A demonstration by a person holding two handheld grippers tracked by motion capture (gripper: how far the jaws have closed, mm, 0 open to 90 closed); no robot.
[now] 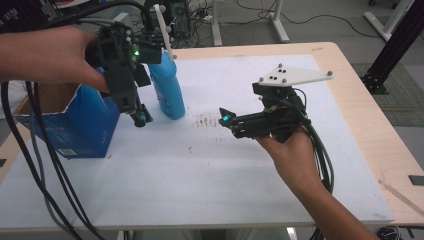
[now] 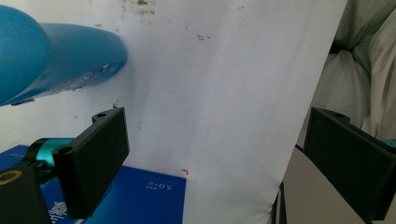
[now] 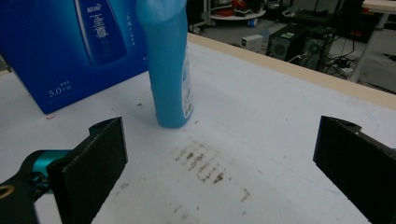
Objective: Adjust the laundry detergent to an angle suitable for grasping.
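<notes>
A light blue bottle (image 1: 167, 90) stands upright on the white sheet (image 1: 225, 175), just right of an open-topped dark blue box (image 1: 75, 125). My left gripper (image 1: 140, 119) hangs over the gap between box and bottle and points down. In the left gripper view its jaws (image 2: 217, 126) stand wide open over bare sheet, with the bottle (image 2: 56, 60) at the upper left and the box (image 2: 140, 196) below. My right gripper (image 1: 223, 119) is level and points left at the bottle from a short way off. It is open (image 3: 219, 130) with nothing between its jaws; the bottle (image 3: 170, 65) and box (image 3: 70, 46) lie ahead.
Brown smudges (image 1: 205, 120) mark the sheet between the right gripper and the bottle. The wooden table edge (image 1: 360, 100) runs along the right and far sides. Cables trail from both grippers. Computer cases (image 3: 299, 44) stand on the floor beyond the table.
</notes>
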